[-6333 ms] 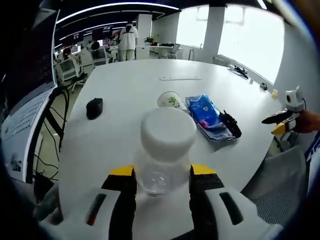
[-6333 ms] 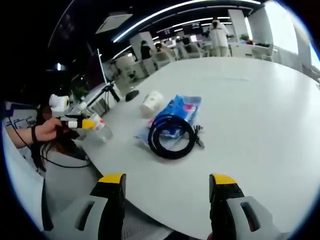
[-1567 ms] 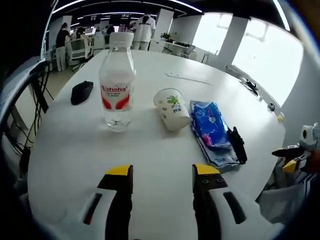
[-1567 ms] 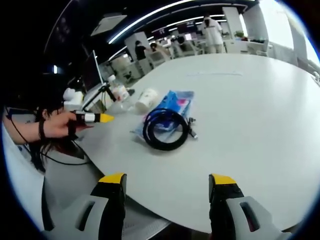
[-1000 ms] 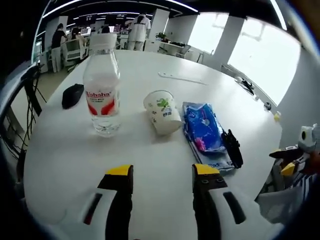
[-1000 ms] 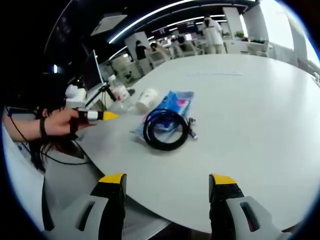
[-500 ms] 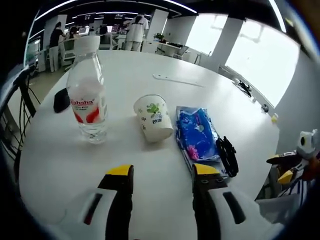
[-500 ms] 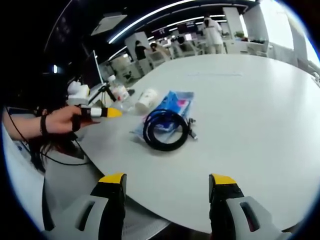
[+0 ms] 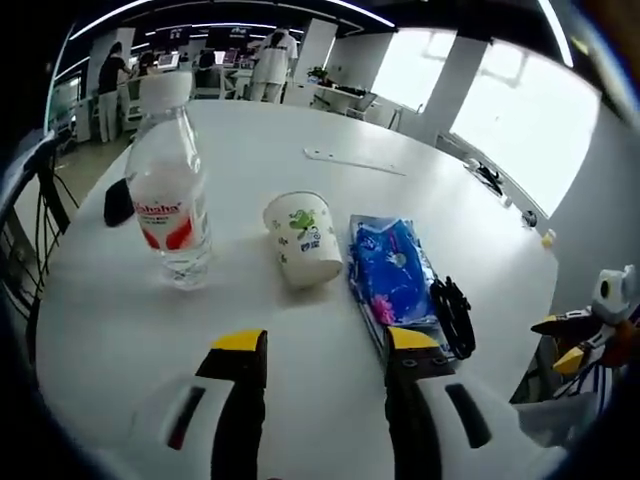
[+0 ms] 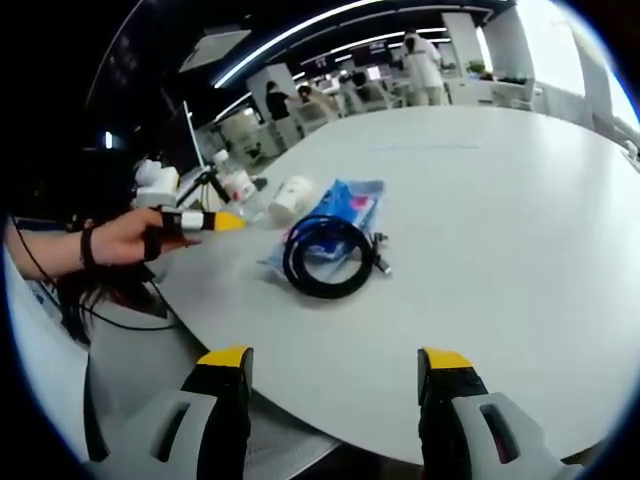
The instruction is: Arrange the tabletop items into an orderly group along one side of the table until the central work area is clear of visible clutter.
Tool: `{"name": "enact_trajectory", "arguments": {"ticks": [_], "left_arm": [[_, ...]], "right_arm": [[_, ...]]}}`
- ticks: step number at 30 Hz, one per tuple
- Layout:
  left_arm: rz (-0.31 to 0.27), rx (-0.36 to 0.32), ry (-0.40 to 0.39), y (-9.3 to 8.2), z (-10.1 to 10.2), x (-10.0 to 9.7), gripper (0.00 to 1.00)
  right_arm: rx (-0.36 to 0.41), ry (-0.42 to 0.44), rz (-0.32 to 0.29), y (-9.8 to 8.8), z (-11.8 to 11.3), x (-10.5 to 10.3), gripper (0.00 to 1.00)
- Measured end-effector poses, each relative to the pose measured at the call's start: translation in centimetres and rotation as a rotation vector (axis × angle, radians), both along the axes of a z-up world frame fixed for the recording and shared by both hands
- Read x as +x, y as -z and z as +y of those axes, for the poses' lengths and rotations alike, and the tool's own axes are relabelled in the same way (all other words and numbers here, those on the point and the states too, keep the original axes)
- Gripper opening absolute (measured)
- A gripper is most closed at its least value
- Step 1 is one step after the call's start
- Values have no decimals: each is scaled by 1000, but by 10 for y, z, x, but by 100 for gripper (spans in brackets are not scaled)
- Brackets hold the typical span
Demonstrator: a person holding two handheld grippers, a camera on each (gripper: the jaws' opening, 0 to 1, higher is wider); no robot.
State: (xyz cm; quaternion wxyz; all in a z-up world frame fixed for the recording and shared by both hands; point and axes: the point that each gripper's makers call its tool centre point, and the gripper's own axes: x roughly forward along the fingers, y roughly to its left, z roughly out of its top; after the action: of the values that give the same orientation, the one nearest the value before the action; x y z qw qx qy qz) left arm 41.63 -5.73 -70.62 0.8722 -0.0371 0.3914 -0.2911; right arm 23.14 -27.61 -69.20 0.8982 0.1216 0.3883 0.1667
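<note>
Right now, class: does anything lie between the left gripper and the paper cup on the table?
Nothing visible does. The left gripper is open, and bare table runs from it to the paper cup. The water bottle stands off to one side, the blue packet to the other.

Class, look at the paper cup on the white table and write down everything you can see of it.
The paper cup is white with a small green leaf print on its side. It looks like thin paper, with a rolled rim. It lies tipped over on the table, its mouth facing away from the left claw's camera and its base nearer. It sits between the water bottle and the blue packet, apart from the bottle; whether it touches the packet cannot be told.
</note>
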Motion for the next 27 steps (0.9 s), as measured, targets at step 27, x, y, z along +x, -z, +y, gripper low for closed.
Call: {"name": "enact_trajectory", "arguments": {"ticks": [27], "left_arm": [[2, -5, -21, 0, 11, -1, 45]], "right_arm": [[2, 4, 3, 1, 3, -3, 68]]}}
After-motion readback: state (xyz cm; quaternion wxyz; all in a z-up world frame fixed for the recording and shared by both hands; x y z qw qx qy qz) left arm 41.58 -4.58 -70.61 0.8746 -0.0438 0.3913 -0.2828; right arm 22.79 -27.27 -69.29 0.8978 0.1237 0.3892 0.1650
